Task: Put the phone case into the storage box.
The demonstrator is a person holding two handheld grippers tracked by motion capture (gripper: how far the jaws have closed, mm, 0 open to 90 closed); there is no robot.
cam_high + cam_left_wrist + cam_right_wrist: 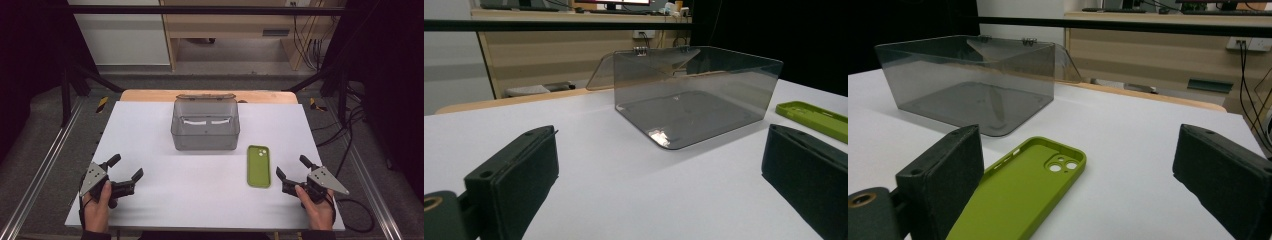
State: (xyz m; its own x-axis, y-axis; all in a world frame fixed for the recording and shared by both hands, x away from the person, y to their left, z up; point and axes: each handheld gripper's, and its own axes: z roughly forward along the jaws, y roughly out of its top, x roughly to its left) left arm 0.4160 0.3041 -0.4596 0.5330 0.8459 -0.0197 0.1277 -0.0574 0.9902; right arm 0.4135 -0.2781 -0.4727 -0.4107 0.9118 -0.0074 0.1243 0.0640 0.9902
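Observation:
A smoky clear plastic box (pixel 205 127) with its hinged lid thrown back stands at the middle of the white table (pixel 150 125); it looks empty. To its right lies a green phone case (pixel 258 166), hollow side up. My left gripper (pixel 125 167) rests low at the table's near left, open, nothing between its jaws. My right gripper (pixel 291 167) sits at the near right, open too, just right of the case. From the left gripper view, the box (pixel 694 95) stands ahead and the case (pixel 814 117) at far right. The right gripper view has the case (pixel 1023 192) near the left jaw and the box (pixel 968 82) behind.
A wooden strip (pixel 207 95) edges the table's far side, with a wooden desk (pixel 230 30) and cables beyond. Metal rails (pixel 45 160) run along both sides of the table. Bare white surface lies between the two grippers.

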